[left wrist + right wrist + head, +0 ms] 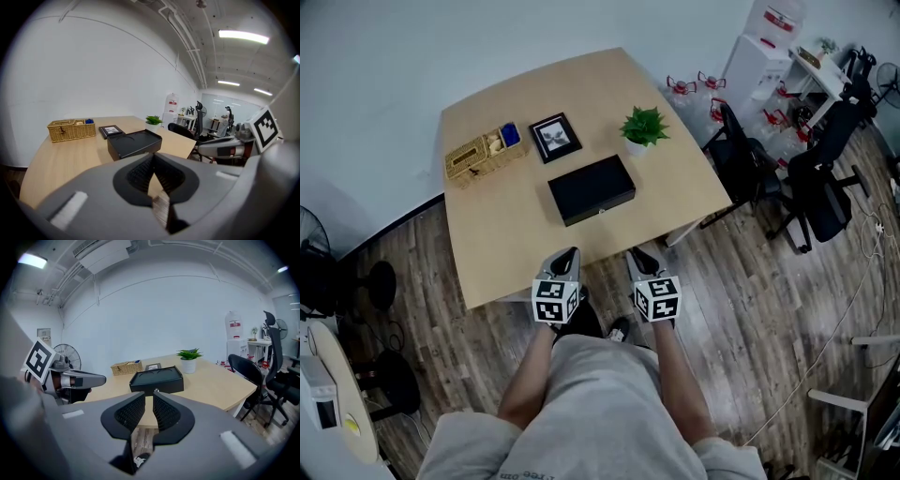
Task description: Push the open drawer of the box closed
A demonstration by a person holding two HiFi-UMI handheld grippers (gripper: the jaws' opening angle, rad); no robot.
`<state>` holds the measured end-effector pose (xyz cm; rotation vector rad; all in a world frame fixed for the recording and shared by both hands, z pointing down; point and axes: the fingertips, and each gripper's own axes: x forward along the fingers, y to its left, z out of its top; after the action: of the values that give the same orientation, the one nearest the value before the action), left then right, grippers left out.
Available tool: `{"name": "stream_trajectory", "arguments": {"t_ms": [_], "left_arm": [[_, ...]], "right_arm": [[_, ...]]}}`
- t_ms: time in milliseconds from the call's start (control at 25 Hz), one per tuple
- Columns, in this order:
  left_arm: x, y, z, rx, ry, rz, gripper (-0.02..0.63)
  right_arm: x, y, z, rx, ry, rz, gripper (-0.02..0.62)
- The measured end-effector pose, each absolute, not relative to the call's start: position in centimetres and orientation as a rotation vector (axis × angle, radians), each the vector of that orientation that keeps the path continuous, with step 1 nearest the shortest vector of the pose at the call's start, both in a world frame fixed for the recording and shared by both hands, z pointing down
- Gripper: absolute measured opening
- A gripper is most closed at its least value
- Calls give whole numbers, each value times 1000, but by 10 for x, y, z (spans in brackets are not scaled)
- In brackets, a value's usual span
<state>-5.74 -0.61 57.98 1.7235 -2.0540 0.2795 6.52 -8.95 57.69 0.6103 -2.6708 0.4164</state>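
Box (pixel 592 188) on table (pixel 516 246) — basket (pixel 478 156) behind-left, frame (pixel 555 137) behind, plant (pixel 644 125) behind-right.

A wicker basket (pixel 485 152), a framed picture (pixel 555 137) and a potted plant (pixel 644 127) are set along the far side of a wooden table (pixel 497 234); office chairs (pixel 820 187) are seen to its right.

Head view steeply down on table (pixel 506 234), gripper views low, facing same box (pixel 157 379)

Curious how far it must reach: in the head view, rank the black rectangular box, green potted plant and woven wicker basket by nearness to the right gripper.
From the right gripper:
1. Black rectangular box, just ahead, slightly left.
2. Green potted plant, farther back, right of the box.
3. Woven wicker basket, far left.
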Motion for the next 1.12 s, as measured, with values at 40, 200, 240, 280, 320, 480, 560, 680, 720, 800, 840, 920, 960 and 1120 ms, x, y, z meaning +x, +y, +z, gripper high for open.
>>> {"name": "stream_trajectory", "arguments": {"t_ms": [40, 200, 240, 280, 320, 480, 560, 680, 720, 800, 840, 920, 960, 1120], "left_arm": [[-57, -6, 580, 1725, -2053, 281, 52], [-57, -5, 582, 1723, -2049, 289, 52], [-57, -4, 583, 1721, -2050, 292, 52], [-57, -4, 583, 1719, -2051, 295, 52], [-57, -3, 584, 1717, -2051, 300, 52], [-59, -2, 583, 1716, -2052, 306, 52], [-61, -1, 582, 1713, -2058, 302, 52], [-62, 0, 583, 1710, -2057, 303, 52], [-62, 0, 583, 1710, -2056, 303, 52], [-63, 0, 582, 1710, -2057, 301, 52], [-64, 0, 582, 1709, -2057, 298, 52], [-65, 0, 582, 1709, -2057, 291, 52], [-66, -1, 582, 1711, -2056, 288, 52], [-63, -4, 582, 1723, -2049, 283, 52]], "right_arm": [[65, -89, 577, 608, -2671, 417, 53], [66, -89, 578, 607, -2670, 425, 20], [66, -89, 579, 606, -2672, 428, 12], [65, -89, 579, 604, -2674, 432, 5], [65, -88, 579, 600, -2677, 436, 3], [60, -86, 579, 576, -2679, 433, 2], [57, -84, 582, 563, -2670, 431, 2], [55, -83, 586, 557, -2654, 436, 2], [55, -82, 587, 556, -2649, 435, 2], [53, -81, 588, 550, -2638, 429, 2], [53, -80, 588, 547, -2634, 424, 2], [52, -79, 588, 539, -2629, 413, 2], [51, -78, 588, 537, -2629, 407, 2], [53, -79, 588, 537, -2626, 396, 2]]}}
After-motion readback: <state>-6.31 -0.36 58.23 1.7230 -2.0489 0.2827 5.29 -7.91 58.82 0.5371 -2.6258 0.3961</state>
